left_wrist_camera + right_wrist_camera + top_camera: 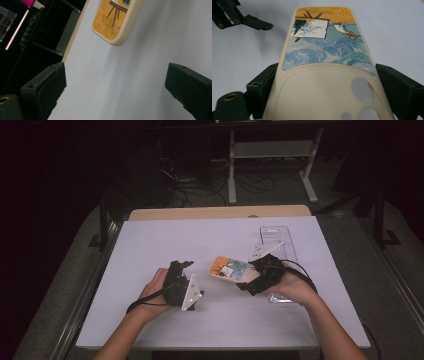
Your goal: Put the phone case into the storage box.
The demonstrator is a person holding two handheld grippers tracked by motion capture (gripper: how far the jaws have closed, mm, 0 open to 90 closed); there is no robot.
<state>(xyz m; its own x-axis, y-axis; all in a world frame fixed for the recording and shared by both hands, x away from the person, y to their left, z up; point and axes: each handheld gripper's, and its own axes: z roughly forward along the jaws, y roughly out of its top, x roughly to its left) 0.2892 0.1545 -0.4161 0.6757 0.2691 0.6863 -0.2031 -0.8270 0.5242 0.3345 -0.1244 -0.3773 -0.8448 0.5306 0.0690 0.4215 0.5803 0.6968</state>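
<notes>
The right tool [250, 282] is clamped on the camera-hole end of a cream phone case [227, 269] with a painted back, its jaws pressed against both edges; the case sits near the middle of the white tabletop [165, 240], its far end towards the left tool [186, 265]. That left tool hangs with jaws spread wide, holding nothing, near the case. A clear plastic tray [278, 240] lies behind the right hand; I cannot tell its contents

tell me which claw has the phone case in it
The right claw: its jaws flank the painted phone case. The left claw is open, apart from it.
</notes>
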